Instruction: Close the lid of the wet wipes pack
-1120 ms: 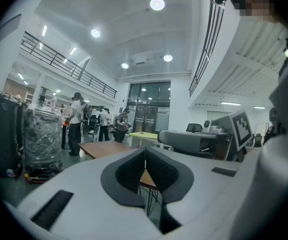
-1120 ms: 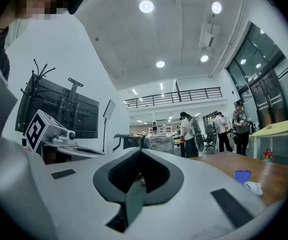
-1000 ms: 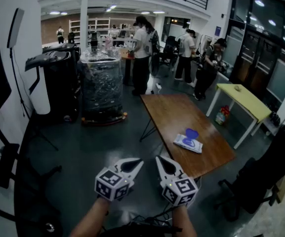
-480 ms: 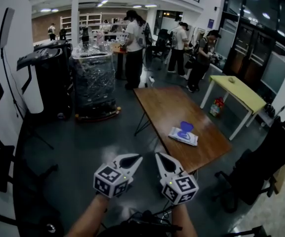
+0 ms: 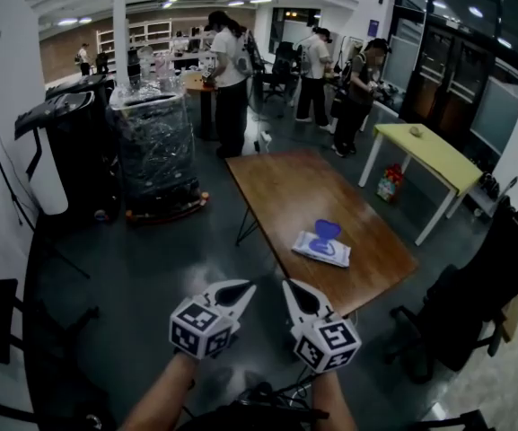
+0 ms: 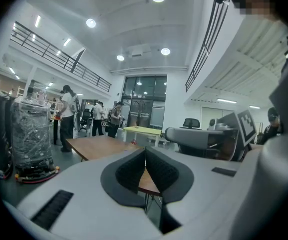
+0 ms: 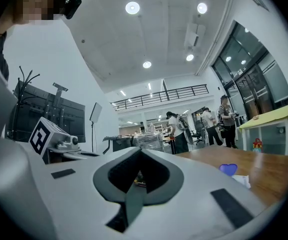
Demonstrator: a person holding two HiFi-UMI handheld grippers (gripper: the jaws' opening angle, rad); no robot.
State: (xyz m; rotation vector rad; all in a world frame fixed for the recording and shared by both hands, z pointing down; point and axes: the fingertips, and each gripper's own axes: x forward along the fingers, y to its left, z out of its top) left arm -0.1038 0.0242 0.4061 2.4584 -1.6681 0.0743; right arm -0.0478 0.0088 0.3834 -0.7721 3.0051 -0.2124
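The wet wipes pack [image 5: 320, 250] lies flat on the brown wooden table [image 5: 285, 191], near its front right part. Its blue lid [image 5: 327, 230] stands flipped open at the pack's far side. Both grippers hover over the floor short of the table's near corner, apart from the pack. The left gripper [image 5: 244, 286] is shut and holds nothing. The right gripper [image 5: 288, 286] is also shut and holds nothing. In the right gripper view the blue lid [image 7: 228, 168] and the white pack [image 7: 242, 180] show to the right of the closed tips [image 7: 140, 150]. The left gripper view shows closed tips [image 6: 144, 149] before the table [image 6: 91, 145].
A yellow-green table [image 5: 429, 155] stands beyond the brown one at the right. A black office chair [image 5: 474, 317] is at the right. A plastic-wrapped pallet [image 5: 155, 151] and black equipment [image 5: 74, 142] stand at the left. Several people [image 5: 227, 70] stand at the back.
The table and the pack have come nearer and drifted left in the head view as both grippers advanced together. Both grippers stay shut side by side.
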